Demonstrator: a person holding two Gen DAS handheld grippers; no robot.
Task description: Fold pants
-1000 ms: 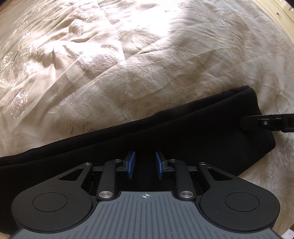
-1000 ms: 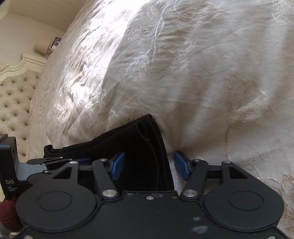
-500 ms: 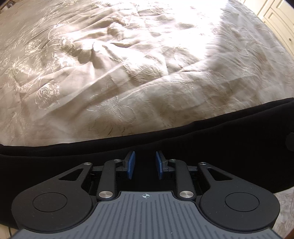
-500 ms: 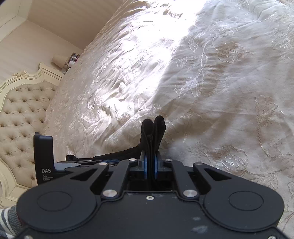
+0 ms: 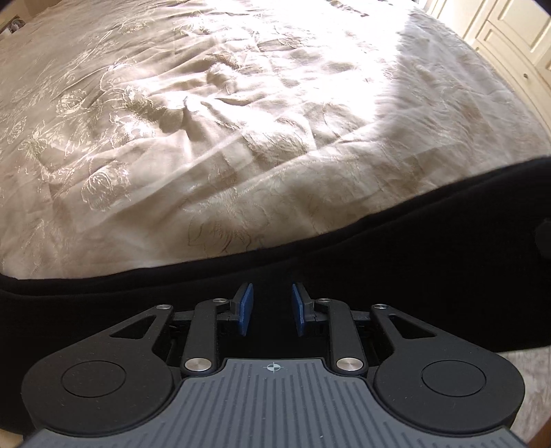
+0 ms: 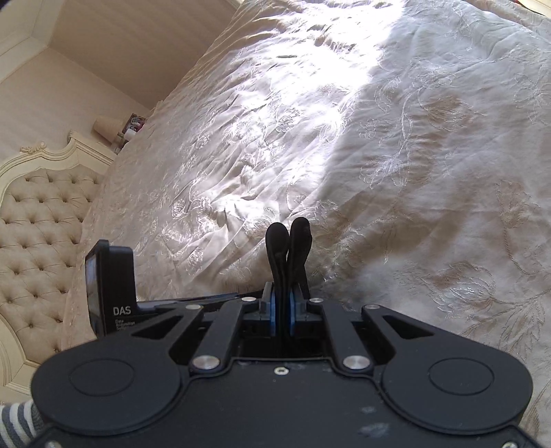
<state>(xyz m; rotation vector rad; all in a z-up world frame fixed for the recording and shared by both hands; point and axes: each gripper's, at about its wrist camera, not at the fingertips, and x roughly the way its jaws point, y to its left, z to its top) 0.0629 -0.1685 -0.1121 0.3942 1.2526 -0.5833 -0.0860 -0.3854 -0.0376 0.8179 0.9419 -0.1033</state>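
The black pants (image 5: 378,262) stretch as a long folded band across the left wrist view, over the cream embroidered bedspread (image 5: 241,120). My left gripper (image 5: 272,312) sits over the band with its blue pads a little apart and nothing seen between them. My right gripper (image 6: 281,310) is shut on the end of the pants (image 6: 289,241), whose bunched black folds stick up between the blue pads, lifted above the bed. The left gripper's body (image 6: 110,282) shows at the left of the right wrist view.
A tufted cream headboard (image 6: 38,220) stands at the left of the right wrist view, with a small lamp (image 6: 105,127) beyond it. White cabinet doors (image 5: 516,31) line the far right of the left wrist view. The bedspread (image 6: 378,138) is wrinkled and sunlit.
My right gripper closed on the end of the pants and lifted it. Both grippers rose and tilted, so more of the bed shows. The left gripper's pad gap stayed the same.
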